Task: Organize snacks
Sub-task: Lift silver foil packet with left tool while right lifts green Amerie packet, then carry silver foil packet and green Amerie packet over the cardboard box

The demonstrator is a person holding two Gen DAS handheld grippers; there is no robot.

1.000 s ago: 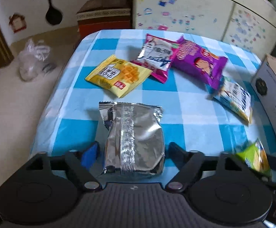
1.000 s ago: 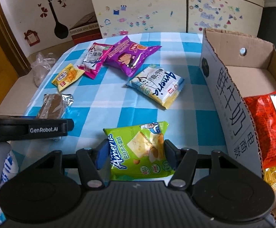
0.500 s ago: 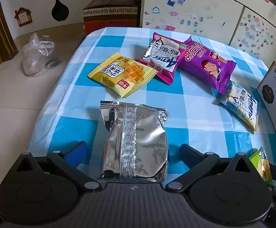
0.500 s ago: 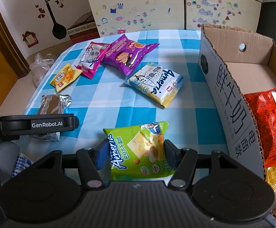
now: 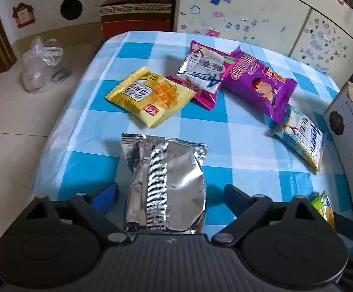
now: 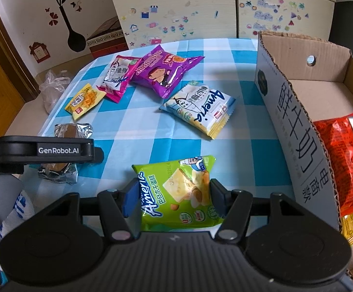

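Here the left gripper (image 5: 169, 194) straddles the silver foil packet (image 5: 164, 182), its jaws closing but with gaps still showing on both sides, so nothing is held yet. The right gripper (image 6: 172, 196) has its pads pressed on the flanks of the green cracker packet (image 6: 179, 192). The likely trouble: foil is slick and puffy, so it may buckle or squirt forward out of the closing jaws. The cardboard box (image 6: 295, 131) stands right of the right jaws, its wall near enough to snag the packet; open checked tablecloth (image 6: 137, 131) lies ahead.
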